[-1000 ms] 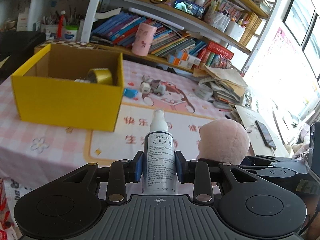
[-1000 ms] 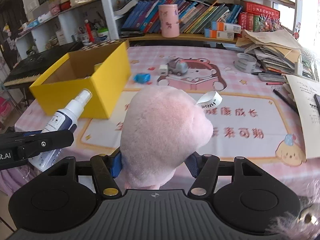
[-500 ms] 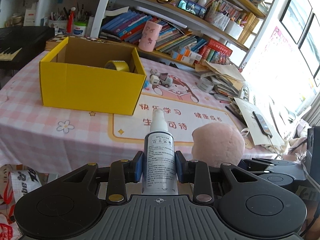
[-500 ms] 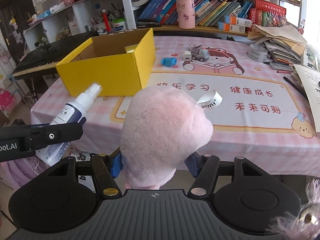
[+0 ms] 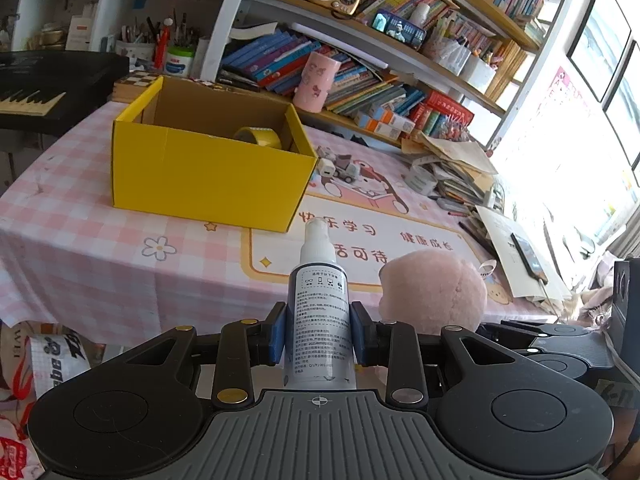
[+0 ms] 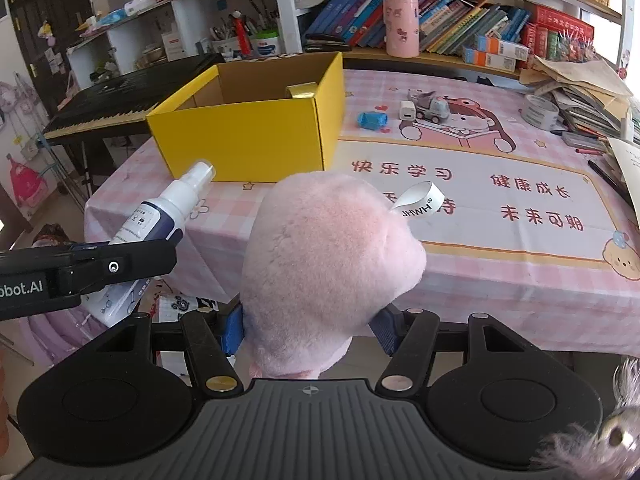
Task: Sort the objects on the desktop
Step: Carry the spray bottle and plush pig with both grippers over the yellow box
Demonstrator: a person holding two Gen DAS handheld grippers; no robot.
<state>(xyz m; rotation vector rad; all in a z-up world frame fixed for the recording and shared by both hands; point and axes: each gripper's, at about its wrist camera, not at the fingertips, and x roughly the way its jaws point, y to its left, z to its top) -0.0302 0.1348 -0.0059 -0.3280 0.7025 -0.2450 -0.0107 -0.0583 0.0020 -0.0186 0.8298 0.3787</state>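
1. Spray bottle [image 5: 320, 320] sits clamped between the blue pads of the left gripper [image 5: 319, 338], whose jaws stand narrow on its body; its long axis runs forward along the fingers, white nozzle pointing ahead toward the surface [image 5: 100, 264].
2. From the right wrist view the same bottle [image 6: 160, 216] tilts up and to the right, its lower end hidden behind the black arm of the left gripper [image 6: 84, 270].
3. The bottle's body is white with a dark blue band near the shoulder and small printed text too fine to read.
4. A pink plush toy [image 6: 324, 276] fills the right gripper [image 6: 312, 326], the jaws at a middling width pressing its soft sides; the pads are mostly buried in the fur.
5. A white ribbon tag [image 6: 420, 200] loops from the toy's top; its face is not visible.
6. Both held things hang off the near edge of the surface, which is covered in a pink checked cloth.
7. Farther on stands an open yellow box [image 5: 208, 172] with a roll of yellow tape [image 5: 258, 136] inside, partly hidden by the box wall.
8. Beyond the box's corner lie a blue object [image 6: 372, 119], a white charger [image 6: 408, 110] and a grey toy truck [image 6: 432, 107].
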